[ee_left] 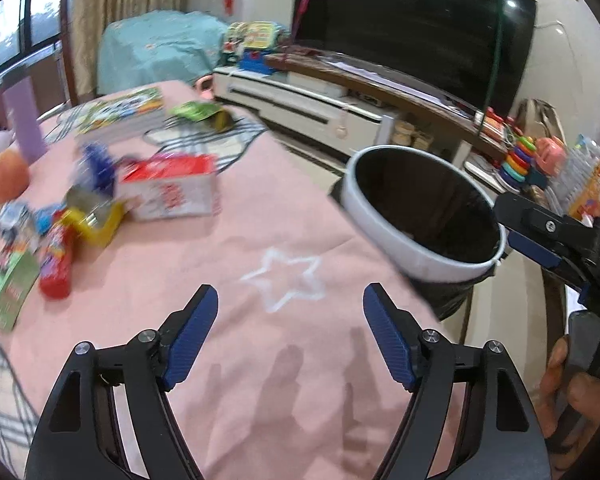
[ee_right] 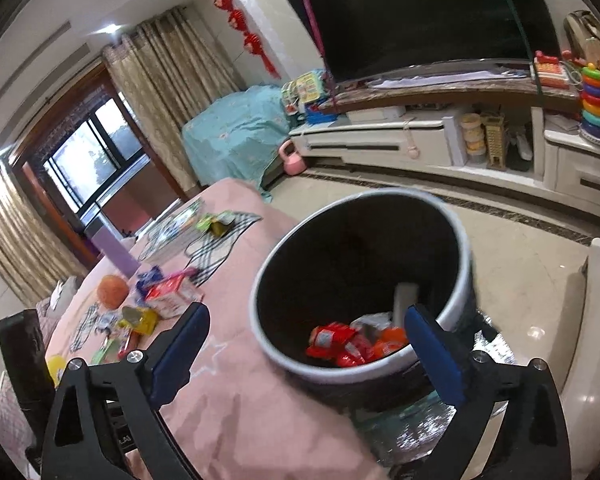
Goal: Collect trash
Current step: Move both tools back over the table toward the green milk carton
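Note:
A white-rimmed bin [ee_right: 462,276] with a black liner stands beside the pink-clothed table [ee_left: 236,240]. Red wrappers [ee_right: 332,340], an orange packet [ee_right: 392,338] and a blurred white piece [ee_right: 404,300] lie inside it. My right gripper [ee_right: 308,316] is open over the bin's near rim with nothing between its fingers; one of its fingers [ee_left: 532,222] shows by the bin [ee_left: 380,216] in the left wrist view. My left gripper [ee_left: 290,296] is open and empty above the white star on the cloth. Litter lies to its left: a red-and-white carton [ee_left: 172,192], a red wrapper [ee_left: 56,268], a yellow packet [ee_left: 96,220] and a green packet [ee_left: 8,292].
An orange fruit [ee_left: 8,180], a purple cup [ee_left: 24,124], a stack of books [ee_left: 120,114] and a green wrapper [ee_left: 196,110] sit further back on the table. Beyond are a TV cabinet [ee_right: 380,144], toys and tiled floor. A person's hand [ee_left: 572,392] is at the right edge.

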A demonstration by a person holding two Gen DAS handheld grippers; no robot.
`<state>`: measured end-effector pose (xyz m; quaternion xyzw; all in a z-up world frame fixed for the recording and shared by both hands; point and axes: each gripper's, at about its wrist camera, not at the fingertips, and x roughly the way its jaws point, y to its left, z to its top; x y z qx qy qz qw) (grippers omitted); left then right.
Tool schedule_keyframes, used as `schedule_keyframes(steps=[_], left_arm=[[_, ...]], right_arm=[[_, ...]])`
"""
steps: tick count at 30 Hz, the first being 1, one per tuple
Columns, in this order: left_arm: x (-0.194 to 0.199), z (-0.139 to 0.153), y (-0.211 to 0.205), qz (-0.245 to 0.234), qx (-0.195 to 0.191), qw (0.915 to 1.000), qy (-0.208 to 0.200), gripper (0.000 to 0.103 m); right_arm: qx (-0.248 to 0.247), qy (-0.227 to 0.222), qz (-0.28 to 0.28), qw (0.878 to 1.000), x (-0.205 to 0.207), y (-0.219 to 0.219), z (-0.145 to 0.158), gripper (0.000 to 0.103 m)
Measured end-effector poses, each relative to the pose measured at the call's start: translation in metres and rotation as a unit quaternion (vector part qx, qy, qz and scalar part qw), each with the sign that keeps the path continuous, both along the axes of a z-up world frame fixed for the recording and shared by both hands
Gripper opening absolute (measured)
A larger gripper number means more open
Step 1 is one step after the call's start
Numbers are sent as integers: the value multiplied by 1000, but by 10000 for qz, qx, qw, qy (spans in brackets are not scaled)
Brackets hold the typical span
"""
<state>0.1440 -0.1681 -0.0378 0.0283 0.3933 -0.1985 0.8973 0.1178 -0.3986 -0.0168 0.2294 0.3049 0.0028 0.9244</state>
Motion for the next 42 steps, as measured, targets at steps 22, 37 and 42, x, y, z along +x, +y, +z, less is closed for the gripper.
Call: schedule_keyframes(steps=[22, 37, 42], left_arm=[[-20, -12, 134, 1184, -206, 9927, 64, 78], [-17, -18, 198, 1705, -263, 9850, 100, 78], [-10, -21, 214, 1843, -167, 9827, 102, 79]], right_arm=[[-121, 239, 1027, 9944, 14, 111, -17, 100], [-276, 361, 1539, 9870, 34, 169, -23, 100], [-293, 409, 1645, 9851, 44, 187, -27, 100]])
